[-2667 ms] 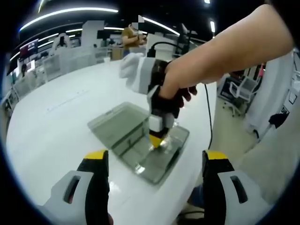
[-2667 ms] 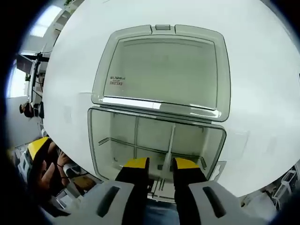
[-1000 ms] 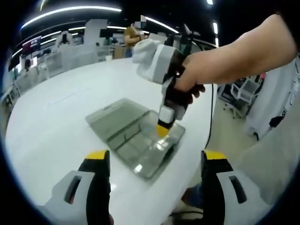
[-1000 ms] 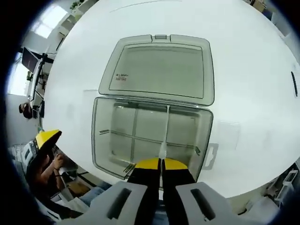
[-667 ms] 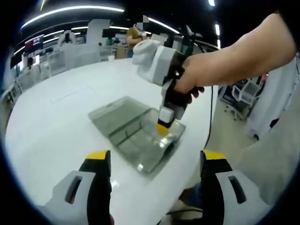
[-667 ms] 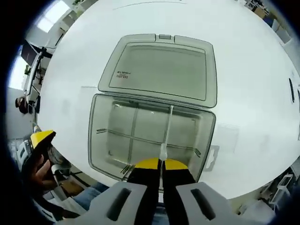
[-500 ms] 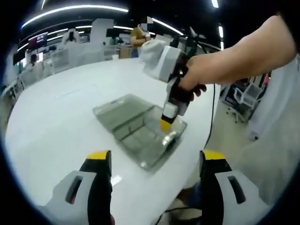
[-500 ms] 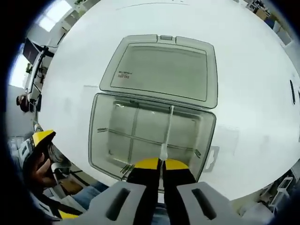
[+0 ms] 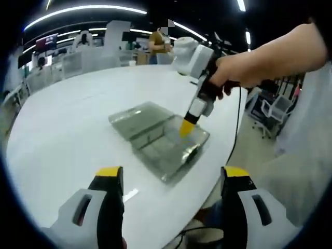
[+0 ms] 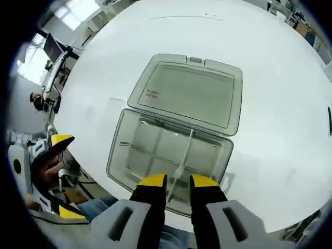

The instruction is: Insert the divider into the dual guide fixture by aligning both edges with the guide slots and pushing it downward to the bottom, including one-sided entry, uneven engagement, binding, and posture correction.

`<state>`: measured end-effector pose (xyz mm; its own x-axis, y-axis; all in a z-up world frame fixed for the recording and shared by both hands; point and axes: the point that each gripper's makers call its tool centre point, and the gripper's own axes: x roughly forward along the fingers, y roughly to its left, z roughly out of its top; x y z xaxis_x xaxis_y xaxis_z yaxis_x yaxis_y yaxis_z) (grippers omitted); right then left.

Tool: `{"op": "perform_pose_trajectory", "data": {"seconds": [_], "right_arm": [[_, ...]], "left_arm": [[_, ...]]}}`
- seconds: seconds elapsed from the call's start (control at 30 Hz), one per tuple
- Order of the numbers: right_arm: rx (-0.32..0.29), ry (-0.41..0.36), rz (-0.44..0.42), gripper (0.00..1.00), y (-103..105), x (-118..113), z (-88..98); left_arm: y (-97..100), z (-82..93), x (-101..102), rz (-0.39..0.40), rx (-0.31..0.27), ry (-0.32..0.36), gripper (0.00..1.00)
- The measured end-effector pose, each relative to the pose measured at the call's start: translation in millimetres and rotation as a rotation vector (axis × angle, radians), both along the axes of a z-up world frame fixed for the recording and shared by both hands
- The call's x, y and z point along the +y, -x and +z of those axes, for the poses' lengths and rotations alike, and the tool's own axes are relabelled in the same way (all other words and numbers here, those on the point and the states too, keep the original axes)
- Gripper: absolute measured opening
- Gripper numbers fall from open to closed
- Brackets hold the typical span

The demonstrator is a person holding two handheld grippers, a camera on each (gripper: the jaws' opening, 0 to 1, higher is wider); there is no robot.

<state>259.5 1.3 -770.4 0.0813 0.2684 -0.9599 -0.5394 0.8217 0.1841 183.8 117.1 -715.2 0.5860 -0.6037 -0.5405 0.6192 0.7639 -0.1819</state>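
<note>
A: Changed how, in that last half second?

B: Parted. Right gripper [image 10: 176, 180] had been pinched tight on the thin translucent white plastic divider strip [image 10: 184, 153]; now stood with its yellow-tipped fingers [image 10: 150, 181] a narrow gap apart and gripping nothing. Also drew back from the work, judging by how much smaller everything ahead of the fingers looked.

A: And the strip itself?

B: Left standing on edge just ahead of the fingers, in line with the gap between them, inside the clear smoke-grey plastic compartment box [image 10: 116, 155]. Ran from the near wall towards the hinge side, crossing a thinner rib already fitted crosswise.

A: Seated, then?

B: Probably engaged at both ends, since upright unaided. Could not tell whether fully bottomed or riding high at one end; too fine to read in the right gripper view. Would call the insertion near done, with a check or a final press likely remaining.

A: Materials?

B: Rigid, glossy moulded plastic throughout. Shallow rectangular tray with rounded corners, its flat hinged lid [image 10: 187, 91] laid open beyond the fingers on the smooth white round surface [image 10: 270, 78]. Slim strip, likely flexible, so prone to bind if pushed unevenly.

A: Left gripper [image 9: 172, 174]?

B: Held well short of the box, fingers spread wide and empty, taking no part.
</note>
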Motion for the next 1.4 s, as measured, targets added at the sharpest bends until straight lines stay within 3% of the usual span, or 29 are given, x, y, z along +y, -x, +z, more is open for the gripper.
{"op": "perform_pose_trajectory", "data": {"seconds": [0.27, 0.53, 0.73, 0.87, 0.97, 1.07, 1.4], "right_arm": [[-0.073, -0.091, 0.076, 0.12, 1, 0, 14.3], [-0.167, -0.170, 0.228, 0.10, 5, 7, 23.5], [-0.273, -0.212, 0.370, 0.15, 1, 9, 27.3], [-0.349, -0.299, 0.428, 0.21, -1, 15, 37.1], [-0.375, -0.324, 0.464, 0.21, 1, 12, 39.0], [-0.440, -0.382, 0.482, 0.27, 1, 13, 43.9], [-0.479, -0.491, 0.490, 0.41, 16, -4, 43.7]], "left_arm": [[6.0, -2.5, 2, -0.017, 0.008, -0.008, 0.74], [1.5, 3.2, -3, -0.047, 0.010, -0.027, 0.74], [-7.3, 4.1, -3, 0.006, 0.019, -0.036, 0.74], [-1.5, 1.9, -9, 0.015, 0.030, -0.059, 0.75], [2.2, -5.1, -9, 0.022, 0.060, -0.088, 0.75], [1.4, -3.9, -7, 0.057, 0.058, -0.106, 0.75], [-1.3, -5.8, -16, 0.127, 0.054, -0.119, 0.77]]}}
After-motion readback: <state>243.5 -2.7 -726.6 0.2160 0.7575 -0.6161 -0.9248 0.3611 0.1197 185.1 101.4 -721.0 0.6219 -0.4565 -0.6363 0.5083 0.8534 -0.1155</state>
